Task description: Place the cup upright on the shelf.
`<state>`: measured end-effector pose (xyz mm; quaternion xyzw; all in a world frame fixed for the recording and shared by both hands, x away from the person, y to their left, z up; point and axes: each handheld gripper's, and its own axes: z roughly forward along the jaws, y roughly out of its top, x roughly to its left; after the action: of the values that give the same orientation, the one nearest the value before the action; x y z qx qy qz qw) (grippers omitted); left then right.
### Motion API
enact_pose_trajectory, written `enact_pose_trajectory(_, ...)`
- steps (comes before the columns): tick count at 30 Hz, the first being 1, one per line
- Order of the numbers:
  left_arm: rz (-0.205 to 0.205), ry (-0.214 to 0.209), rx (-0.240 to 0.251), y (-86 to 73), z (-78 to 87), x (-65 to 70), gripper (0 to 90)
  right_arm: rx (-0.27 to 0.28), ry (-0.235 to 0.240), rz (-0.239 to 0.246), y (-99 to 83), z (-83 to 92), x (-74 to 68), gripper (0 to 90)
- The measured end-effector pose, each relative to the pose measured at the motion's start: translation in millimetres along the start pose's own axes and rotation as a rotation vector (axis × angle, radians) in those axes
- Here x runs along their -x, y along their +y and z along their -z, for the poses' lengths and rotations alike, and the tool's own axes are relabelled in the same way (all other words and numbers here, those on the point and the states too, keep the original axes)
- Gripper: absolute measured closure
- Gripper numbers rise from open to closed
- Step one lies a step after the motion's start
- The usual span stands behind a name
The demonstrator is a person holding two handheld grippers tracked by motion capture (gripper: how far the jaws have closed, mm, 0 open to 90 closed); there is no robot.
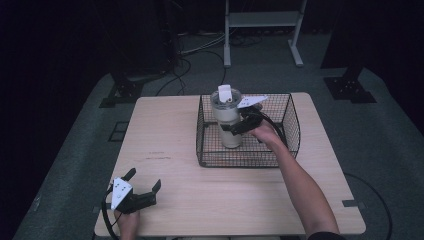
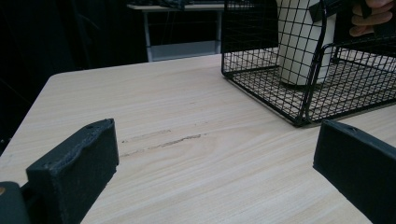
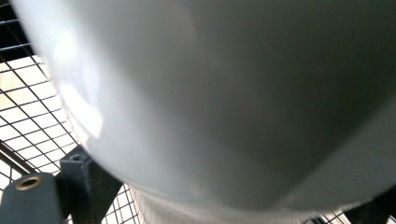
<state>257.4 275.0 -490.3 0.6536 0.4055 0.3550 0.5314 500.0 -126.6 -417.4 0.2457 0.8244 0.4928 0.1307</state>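
Gripping the white tumbler [image 1: 228, 120] with the right tongs [image 1: 239, 125], jaws clamped on its side about mid-height, one on each flank. Tumbler stands upright inside the black wire basket [image 1: 290, 116], at the basket's left half, base on the mesh floor. A lid with a raised flip tab [image 1: 225, 93] sits on top of the tumbler, above the right tongs. Right gripper view: tumbler wall [image 3: 224, 93] pressed right up against the camera, blurred, jaw edges at bottom left and bottom right hugging it, basket mesh [image 3: 28, 121] behind and to the left. The person's right hand [image 1: 265, 134] sits just behind the right tongs, inside the basket's outline, forearm running back over the basket's near rim. Left tongs [image 1: 145, 186] well apart from the basket, low at the near left corner of the tabletop [image 1: 170, 150], jaws spread wide, nothing between them. Left gripper view: bare tabletop [image 2: 177, 140] between the jaws, basket [image 2: 308, 93] ahead and to the right of them, tumbler [image 2: 299, 42] inside it.
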Motion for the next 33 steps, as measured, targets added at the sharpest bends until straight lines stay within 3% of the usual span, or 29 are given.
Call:
enact_pose_trajectory(12, 0.001, 0.001, -0.001, 0.0, 0.0, 0.3, 0.0, 0.0, 0.004, 0.014, -4.0, 2.7, 1.9, 8.9)
enact_pose_trajectory(23, -0.006, 0.002, -0.009, 0.2, -0.7, 0.3, 0.0, -0.003, 0.012, 0.059, -7.7, 7.3, 1.1, 8.6)
enact_pose_trajectory(33, -0.006, 0.005, -0.012, 0.3, -1.2, 0.5, 0.0, -0.011, 0.007, 0.045, -11.6, 15.7, 5.8, 8.5)
